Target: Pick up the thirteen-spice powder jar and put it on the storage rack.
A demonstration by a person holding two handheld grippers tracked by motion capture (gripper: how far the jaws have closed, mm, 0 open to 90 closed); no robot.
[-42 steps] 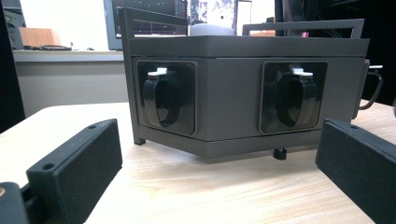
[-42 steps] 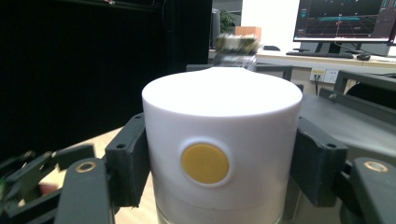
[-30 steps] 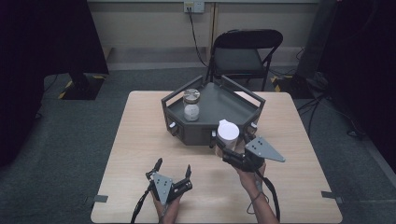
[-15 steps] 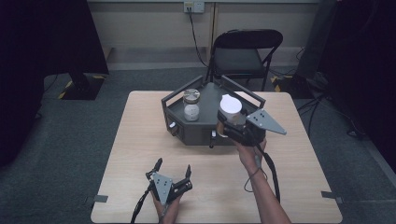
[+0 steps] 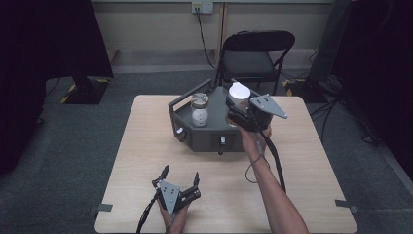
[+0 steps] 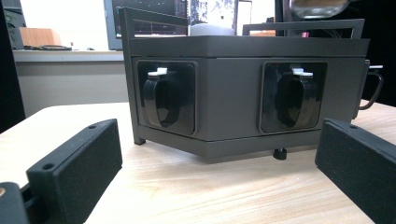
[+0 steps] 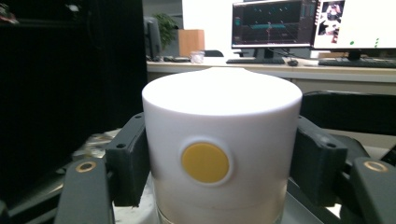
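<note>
White-capped jar (image 7: 219, 154): upright, clamped in right gripper (image 5: 238, 113), over right side of dark tray (image 5: 195, 141); clear-lidded jar (image 5: 199, 109) left of it. Left gripper (image 5: 180, 178): jaws apart, empty, near table (image 5: 146, 146) front edge.

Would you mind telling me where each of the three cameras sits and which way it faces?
High view: fixed above the person's side, looking forward and down on the table; both forearms, the left gripper and the right gripper show.
Left gripper view: low over the tabletop, facing the dark tray side-on; its own open jaws show.
Right gripper view: looks along its jaws, shut on the white-lidded jar, toward a desk with monitors.
Shared: the high view and the left gripper view both show the tray.
</note>
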